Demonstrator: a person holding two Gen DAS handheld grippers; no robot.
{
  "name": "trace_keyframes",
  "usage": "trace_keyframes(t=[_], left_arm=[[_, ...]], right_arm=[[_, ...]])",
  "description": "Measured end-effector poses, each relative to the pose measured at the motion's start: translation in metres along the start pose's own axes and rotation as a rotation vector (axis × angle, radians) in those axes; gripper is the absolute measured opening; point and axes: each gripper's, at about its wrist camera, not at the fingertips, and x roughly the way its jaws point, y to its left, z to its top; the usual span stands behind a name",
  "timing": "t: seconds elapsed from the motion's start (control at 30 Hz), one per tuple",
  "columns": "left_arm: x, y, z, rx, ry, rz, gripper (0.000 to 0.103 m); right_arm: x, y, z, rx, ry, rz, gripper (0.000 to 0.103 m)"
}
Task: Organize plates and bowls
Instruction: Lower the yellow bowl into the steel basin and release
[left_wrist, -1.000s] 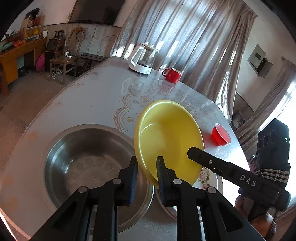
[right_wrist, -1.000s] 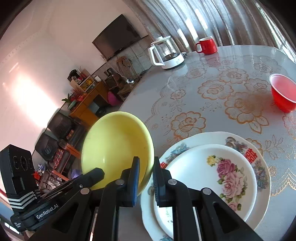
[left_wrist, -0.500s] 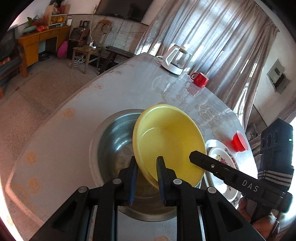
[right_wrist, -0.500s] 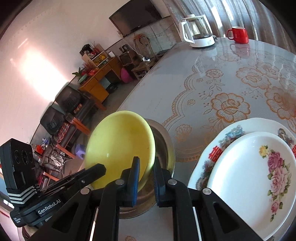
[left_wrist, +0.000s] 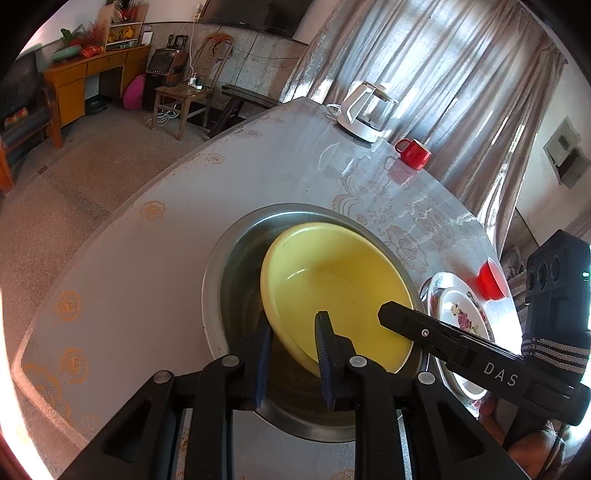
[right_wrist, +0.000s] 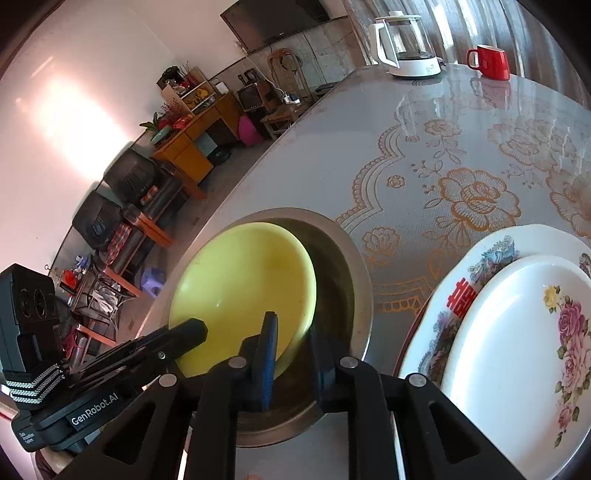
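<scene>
Nearest, the left gripper and the right gripper straddle opposite sides of the yellow bowl's rim; their jaws have just been opening, a narrow gap showing beside the rim, so the hold looks released. The bowl rests tilted inside the steel basin, probably nested there to gather the bowls. Just beside it, two flowered plates lie stacked. Farther off sits a red cup.

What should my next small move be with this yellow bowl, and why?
Probably draw both grippers up and back off the rim. The yellow bowl already rests in the steel basin, and the left gripper and right gripper have just been opening their jaws, the rim loose between them.
</scene>
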Motion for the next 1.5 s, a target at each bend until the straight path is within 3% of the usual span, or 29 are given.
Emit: trace_keyframes(t=[0.23,0.37,0.73,0.9,1.5], left_arm=[[-0.003,-0.003,0.000,0.017,-0.020,0.026,0.026],[-0.006,-0.002,-0.002,0.018,-0.032,0.035,0.033],[-0.009,-0.005,-0.007,0.066,-0.061,0.088,0.034],[-0.012,-0.006,-0.005,0.067,-0.076,0.092,0.042],[-0.024,-0.023,-0.009,0.129,-0.096,0.088,0.043]], right_arm=[[0.000,0.005,-0.004,-0.020,0.002,-0.014,0.019],[-0.003,0.009,-0.004,-0.039,-0.011,-0.024,0.027],[-0.009,0.012,-0.008,-0.057,-0.028,-0.041,0.028],[-0.014,0.012,-0.009,-0.052,-0.036,-0.036,0.028],[-0.036,0.002,-0.013,-0.041,-0.106,-0.003,0.028]])
